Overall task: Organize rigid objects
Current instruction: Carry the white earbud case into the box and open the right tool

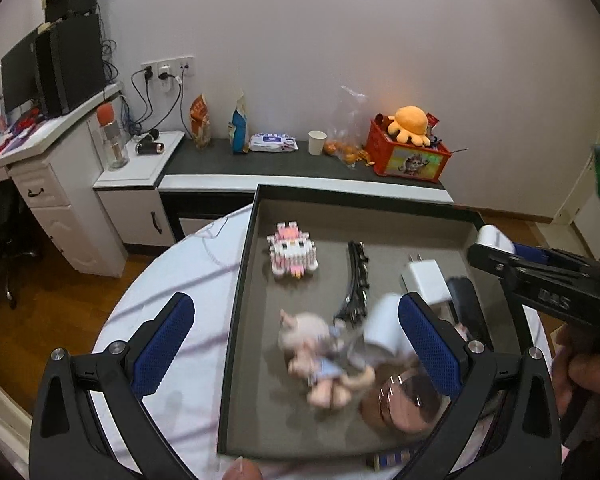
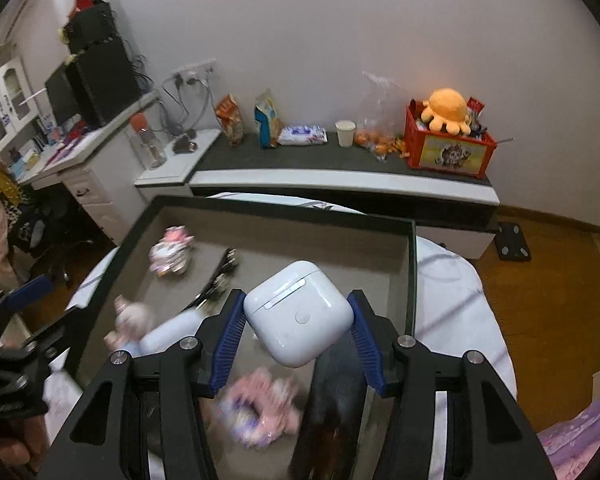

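Note:
My right gripper (image 2: pixel 298 316) is shut on a white earbud case (image 2: pixel 299 312) and holds it above the grey tray (image 2: pixel 284 236). In the left wrist view the case (image 1: pixel 494 237) shows at the tray's far right rim (image 1: pixel 364 194). My left gripper (image 1: pixel 296 332) is open and empty over the tray's near left part. In the tray lie a pink-white block figure (image 1: pixel 293 255), a black curved track piece (image 1: pixel 356 280), a white charger plug (image 1: pixel 426 278), a pale plush doll (image 1: pixel 320 354), a white cylinder (image 1: pixel 384 330) and a black object (image 1: pixel 466 300).
The tray rests on a round table with a white cloth (image 1: pixel 172 308). Behind stands a low dark-topped cabinet (image 1: pixel 284 160) with snack bags, a paper cup (image 1: pixel 317 143) and a red crate with an orange plush (image 1: pixel 410 148). A white desk (image 1: pixel 40 168) stands at the left.

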{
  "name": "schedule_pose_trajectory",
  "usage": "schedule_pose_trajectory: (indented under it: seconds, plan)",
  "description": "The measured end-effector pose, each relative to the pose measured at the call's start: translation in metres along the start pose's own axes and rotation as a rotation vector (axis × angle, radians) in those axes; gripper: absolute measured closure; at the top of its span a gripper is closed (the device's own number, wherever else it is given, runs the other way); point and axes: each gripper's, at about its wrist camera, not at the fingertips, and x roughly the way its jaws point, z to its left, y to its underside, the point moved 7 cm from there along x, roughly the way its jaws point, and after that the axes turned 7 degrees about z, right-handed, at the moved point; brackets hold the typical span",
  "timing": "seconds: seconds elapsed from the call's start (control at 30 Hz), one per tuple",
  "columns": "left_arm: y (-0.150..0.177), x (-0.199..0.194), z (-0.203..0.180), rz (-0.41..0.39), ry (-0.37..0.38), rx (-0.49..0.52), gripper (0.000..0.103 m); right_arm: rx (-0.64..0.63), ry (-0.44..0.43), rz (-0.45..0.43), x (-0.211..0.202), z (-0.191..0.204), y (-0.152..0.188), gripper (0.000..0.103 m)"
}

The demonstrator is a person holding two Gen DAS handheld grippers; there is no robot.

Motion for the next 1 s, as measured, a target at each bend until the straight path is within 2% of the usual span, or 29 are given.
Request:
schedule_pose_trajectory:
  seconds: [0.13, 0.27, 0.43, 0.63, 0.67, 0.7, 0.77, 1.0]
  plan:
    - [-0.013, 0.024, -0.001, 0.021, -0.014, 0.021, 0.0, 0.014, 0.019, 0.061, 0.035, -0.011, -0.014, 0.05]
    - [-0.024, 0.042, -0.003, 0.034, -0.025, 0.03, 0.0, 0.022, 0.033, 0.095, 0.051, -0.018, -0.014, 0.05]
    - [-0.025, 0.056, -0.008, 0.054, -0.043, 0.051, 0.0, 0.028, 0.029, 0.14, 0.066, -0.022, -0.014, 0.05]
    - [-0.026, 0.06, -0.01, 0.064, -0.045, 0.049, 0.0, 0.012, 0.071, 0.139, 0.069, -0.022, -0.018, 0.049]
    - [-0.026, 0.061, -0.01, 0.067, -0.046, 0.046, 0.0, 0.013, 0.072, 0.14, 0.069, -0.022, -0.018, 0.045]
    - [-0.026, 0.06, -0.009, 0.067, -0.046, 0.045, 0.0, 0.011, 0.078, 0.141, 0.068, -0.022, -0.018, 0.036]
    - [-0.026, 0.056, -0.009, 0.063, -0.044, 0.041, 0.0, 0.009, 0.084, 0.126, 0.064, -0.021, -0.019, 0.028]
    - [-0.019, 0.018, -0.004, 0.02, -0.044, 0.03, 0.0, 0.003, 0.066, 0.088, 0.034, -0.01, -0.009, 0.023]
